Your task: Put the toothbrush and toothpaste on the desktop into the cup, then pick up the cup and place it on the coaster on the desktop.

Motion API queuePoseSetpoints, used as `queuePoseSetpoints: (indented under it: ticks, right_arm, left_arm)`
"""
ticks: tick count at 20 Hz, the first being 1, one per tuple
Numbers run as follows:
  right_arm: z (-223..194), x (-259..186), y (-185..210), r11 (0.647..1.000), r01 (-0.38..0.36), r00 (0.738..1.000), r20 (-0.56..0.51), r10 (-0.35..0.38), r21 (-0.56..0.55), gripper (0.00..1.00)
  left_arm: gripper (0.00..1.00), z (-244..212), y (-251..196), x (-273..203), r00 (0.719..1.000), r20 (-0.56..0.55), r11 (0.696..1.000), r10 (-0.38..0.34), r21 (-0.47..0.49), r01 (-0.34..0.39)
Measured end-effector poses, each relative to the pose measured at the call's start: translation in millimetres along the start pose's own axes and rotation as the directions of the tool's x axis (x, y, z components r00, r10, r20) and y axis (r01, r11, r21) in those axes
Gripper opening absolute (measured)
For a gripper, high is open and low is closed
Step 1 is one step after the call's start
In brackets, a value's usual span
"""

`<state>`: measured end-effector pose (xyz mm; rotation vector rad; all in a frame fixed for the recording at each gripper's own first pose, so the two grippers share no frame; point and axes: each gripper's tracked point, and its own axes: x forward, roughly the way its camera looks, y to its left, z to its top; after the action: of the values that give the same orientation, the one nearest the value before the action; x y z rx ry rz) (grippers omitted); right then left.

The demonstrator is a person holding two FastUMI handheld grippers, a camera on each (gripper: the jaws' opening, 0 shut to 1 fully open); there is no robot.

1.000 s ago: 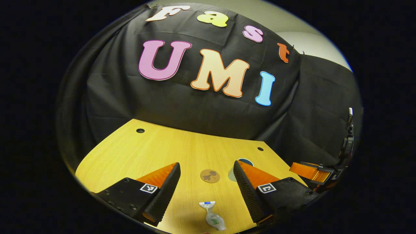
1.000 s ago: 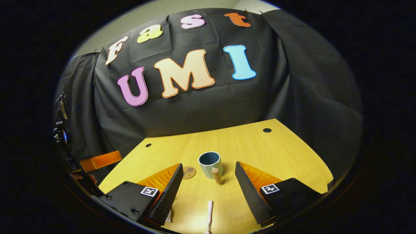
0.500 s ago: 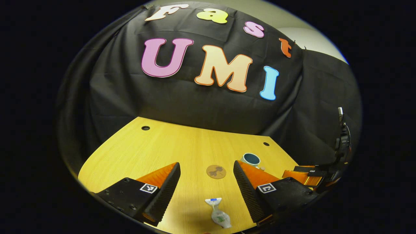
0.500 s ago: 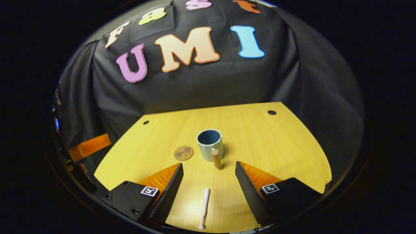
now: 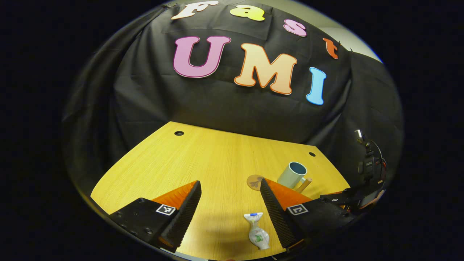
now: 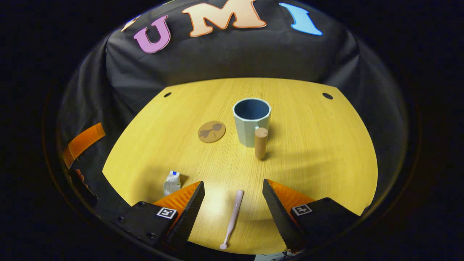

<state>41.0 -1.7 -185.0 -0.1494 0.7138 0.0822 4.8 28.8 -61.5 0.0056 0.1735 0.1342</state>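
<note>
Ok, pickup stage: your right gripper (image 6: 233, 201) and left gripper (image 5: 230, 206) both gape empty, brush (image 6: 232, 218) between right's fingers, paste (image 5: 257, 232) by left's; drop, pinch, carry to cup (image 6: 251, 119)

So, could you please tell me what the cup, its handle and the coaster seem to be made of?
The cup looks like matte ceramic or plastic: pale faceted wall, no glare. Its handle looks like bare wood, a plain tan peg. The coaster seems to be cork or thin wood: flat brown disc with a darker print.
</note>
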Motion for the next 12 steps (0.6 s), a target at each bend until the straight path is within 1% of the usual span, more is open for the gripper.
queuePoseSetpoints:
  ticks: [1,4,5,7,8,10,11,12]
  right_arm:
    - [-7.9,6.9,0.2,1.0,0.002,0.999,-0.044,-0.002,-0.01,0.98]
    - [-28.0,21.3,2.0,1.0,0.007,0.987,-0.16,-0.009,-0.014,0.98]
    - [-31.8,25.9,2.3,1.0,0.017,0.983,-0.185,-0.017,-0.002,0.91]
    - [-36.8,32.5,2.3,0.999,0.03,0.975,-0.223,-0.023,0.031,0.91]
    - [-40.1,35.8,1.3,0.999,0.04,0.97,-0.242,-0.03,0.036,0.89]
    - [-44.7,41.8,-3.3,0.998,0.066,0.96,-0.275,-0.057,0.024,0.8]
    - [-48.6,44.2,-4.2,0.997,0.073,0.953,-0.295,-0.064,0.02,0.74]
    - [-52.2,45.5,-4.9,0.997,0.081,0.946,-0.315,-0.072,0.016,0.74]
  left_arm:
    - [0.95,-2.8,2.9,-1.8,1.0,-0.004,1.0,0.011,-0.002,-0.011]
    - [0.95,-6.9,8.5,-2.7,0.999,-0.015,0.999,0.035,-0.009,-0.035]
    - [0.95,-8.4,10.0,-3.5,0.999,-0.021,0.999,0.041,-0.009,-0.041]
    - [0.95,-12.2,12.6,-3.9,0.998,-0.036,0.998,0.056,0.002,-0.056]
    - [0.95,-13.5,14.8,-5.1,0.997,-0.043,0.998,0.064,0.012,-0.063]
    - [0.95,-17.6,18.8,-6.8,0.996,-0.056,0.997,0.076,0.022,-0.075]
    - [0.95,-17.5,19.4,-7.9,0.995,-0.06,0.997,0.078,0.02,-0.077]
    - [0.95,-17.5,19.6,-8.7,0.995,-0.064,0.997,0.078,0.018,-0.077]
